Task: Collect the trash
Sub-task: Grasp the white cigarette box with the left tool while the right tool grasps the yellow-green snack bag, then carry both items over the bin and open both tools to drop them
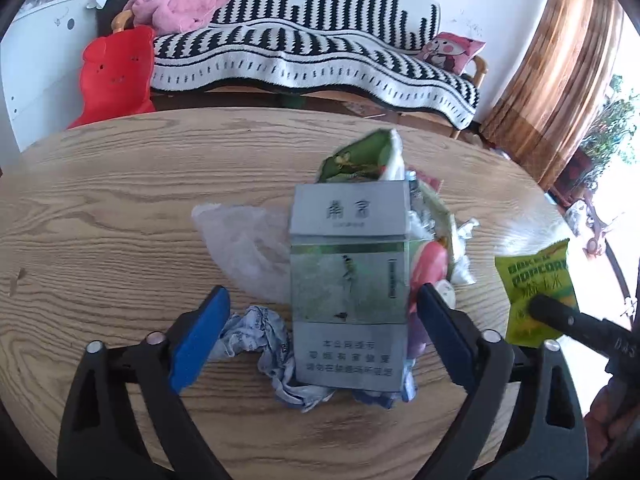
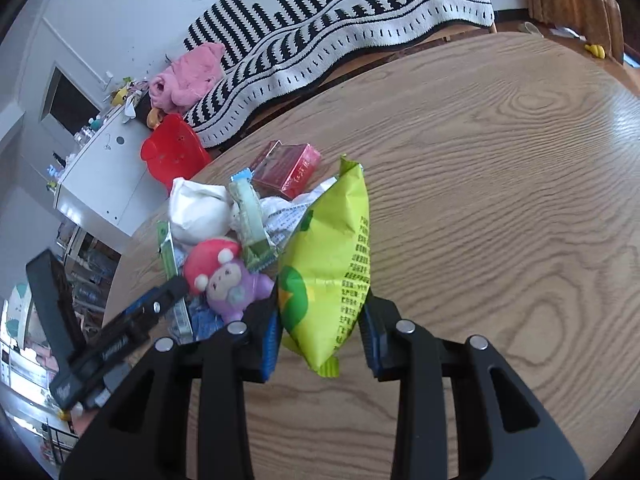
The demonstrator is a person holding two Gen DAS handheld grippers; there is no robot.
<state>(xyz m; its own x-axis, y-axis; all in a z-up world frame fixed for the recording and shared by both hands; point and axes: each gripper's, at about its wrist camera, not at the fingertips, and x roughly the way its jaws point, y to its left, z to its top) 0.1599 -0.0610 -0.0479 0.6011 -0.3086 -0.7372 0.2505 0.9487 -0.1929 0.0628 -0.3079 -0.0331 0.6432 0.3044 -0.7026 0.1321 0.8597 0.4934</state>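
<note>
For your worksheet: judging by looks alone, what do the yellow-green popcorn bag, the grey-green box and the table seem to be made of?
Popcorn bag: probably thin plastic film, glossy; it creases and has a crimped end seal.
Grey-green box: likely printed card, smooth and slightly shiny; flat faces, sharp folded edges.
Table: wood or wood-look laminate; bold grain, light sheen.

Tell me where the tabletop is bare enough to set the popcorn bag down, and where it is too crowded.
Bare wood: the wide stretch of table on the side of the popcorn bag away from the heap, out to the far rim, and the near strip in front of the right gripper. Also beyond the clear plastic bag, toward the red cushion. Crowded: the heap around the grey carton, pink toy and red box.
</note>
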